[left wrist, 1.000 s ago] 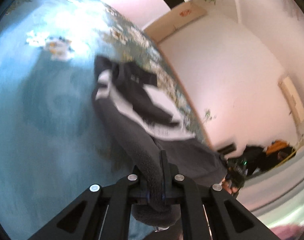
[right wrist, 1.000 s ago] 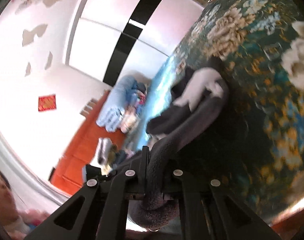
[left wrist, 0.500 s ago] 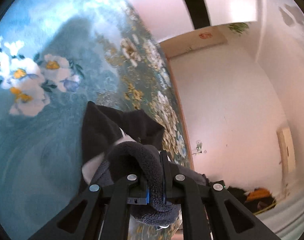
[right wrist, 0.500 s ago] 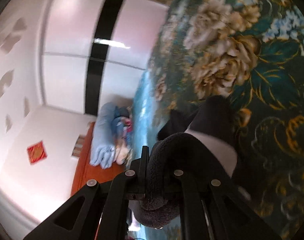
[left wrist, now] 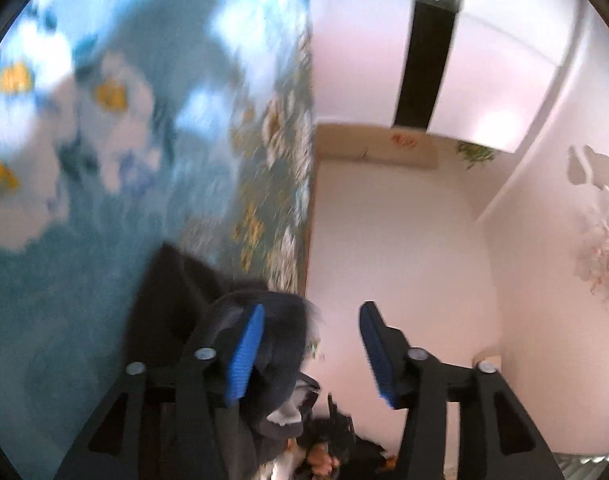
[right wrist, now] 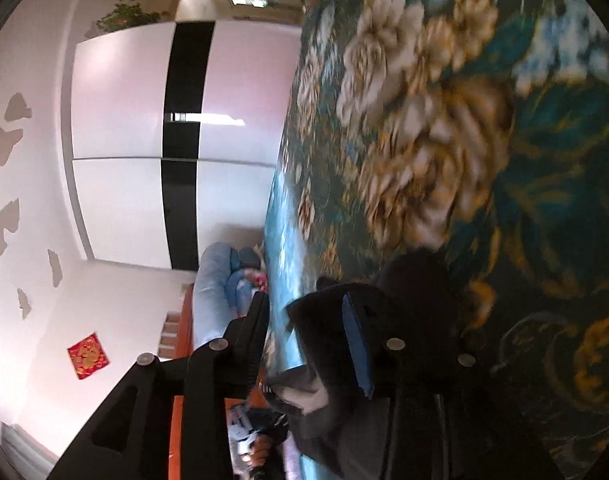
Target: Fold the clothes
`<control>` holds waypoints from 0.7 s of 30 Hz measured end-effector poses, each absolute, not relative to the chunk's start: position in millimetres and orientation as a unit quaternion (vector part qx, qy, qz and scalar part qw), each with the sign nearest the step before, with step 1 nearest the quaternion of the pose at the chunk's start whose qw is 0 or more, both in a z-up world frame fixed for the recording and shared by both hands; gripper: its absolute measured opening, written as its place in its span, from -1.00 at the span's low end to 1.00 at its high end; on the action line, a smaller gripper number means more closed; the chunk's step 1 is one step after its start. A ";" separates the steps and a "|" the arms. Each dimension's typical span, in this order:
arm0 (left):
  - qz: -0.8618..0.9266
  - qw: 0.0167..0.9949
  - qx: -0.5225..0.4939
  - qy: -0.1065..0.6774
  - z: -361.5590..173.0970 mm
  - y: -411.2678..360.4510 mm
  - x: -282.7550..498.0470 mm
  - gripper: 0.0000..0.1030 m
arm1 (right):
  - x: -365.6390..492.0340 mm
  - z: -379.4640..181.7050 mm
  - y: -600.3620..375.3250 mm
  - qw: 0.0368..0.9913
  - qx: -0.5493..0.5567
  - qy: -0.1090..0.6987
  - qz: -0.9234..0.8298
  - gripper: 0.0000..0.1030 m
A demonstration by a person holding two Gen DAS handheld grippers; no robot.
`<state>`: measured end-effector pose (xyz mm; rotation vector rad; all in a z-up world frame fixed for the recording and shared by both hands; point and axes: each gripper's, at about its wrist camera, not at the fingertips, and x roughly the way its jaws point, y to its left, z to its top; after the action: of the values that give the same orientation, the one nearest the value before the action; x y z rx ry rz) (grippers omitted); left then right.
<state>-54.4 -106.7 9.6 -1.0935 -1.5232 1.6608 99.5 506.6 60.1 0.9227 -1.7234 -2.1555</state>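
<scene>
Left wrist view: the left gripper (left wrist: 310,344) has its fingers spread wide, blue ribbed pads (left wrist: 244,356) facing each other across an open gap with nothing clamped between them. A dark grey fleece garment (left wrist: 272,332), nubbly and soft, bunches in a rounded hump against the inner face of the left-hand pad and drapes down below it, a patch of white lining showing at its lower edge. It lies on the teal floral bedspread (left wrist: 84,160), whose white and yellow blossoms are smeared by blur. To the right stand a pale wall and a glossy white wardrobe (left wrist: 496,80) with a black vertical stripe.

Right wrist view: the right gripper (right wrist: 308,320) is likewise released, its two black fingers well apart. The same fleece garment (right wrist: 324,400) sits in folds around the right-hand blue pad (right wrist: 356,348), loose rather than pinched, resting on the bedspread (right wrist: 444,120) of cream and gold flowers on dark green. A rolled pale blue quilt (right wrist: 212,292) lies beyond, near the wardrobe (right wrist: 120,120)
</scene>
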 end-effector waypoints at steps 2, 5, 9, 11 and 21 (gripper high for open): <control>0.671 0.286 -0.428 -0.534 13.3 -109.8 -54.2 0.19 | 105.4 60.8 513.3 0.095 0.319 -0.572 -0.750 -0.22; 0.708 0.253 -0.464 -0.468 5.6 -98.5 -56.3 0.19 | 103.8 50.5 507.9 0.073 0.356 -0.539 -0.760 -0.17; 0.711 0.262 -0.494 -0.427 -2.1 -74.1 -65.9 0.19 | 85.5 38.4 488.0 0.072 0.392 -0.511 -0.761 -0.17; 0.711 0.270 -0.504 -0.409 -0.3 -62.2 -71.5 0.15 | 72.4 38.1 478.2 0.071 0.400 -0.498 -0.766 -0.17; 0.789 0.269 -0.475 -0.280 43.1 -38.6 -52.3 -0.79 | 50.2 66.4 456.0 0.050 0.383 -0.437 -0.812 -0.77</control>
<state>-52.3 -38.6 43.1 -1.2821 -0.7545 2.1287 50.2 456.0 66.4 1.1674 -1.3301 -2.4731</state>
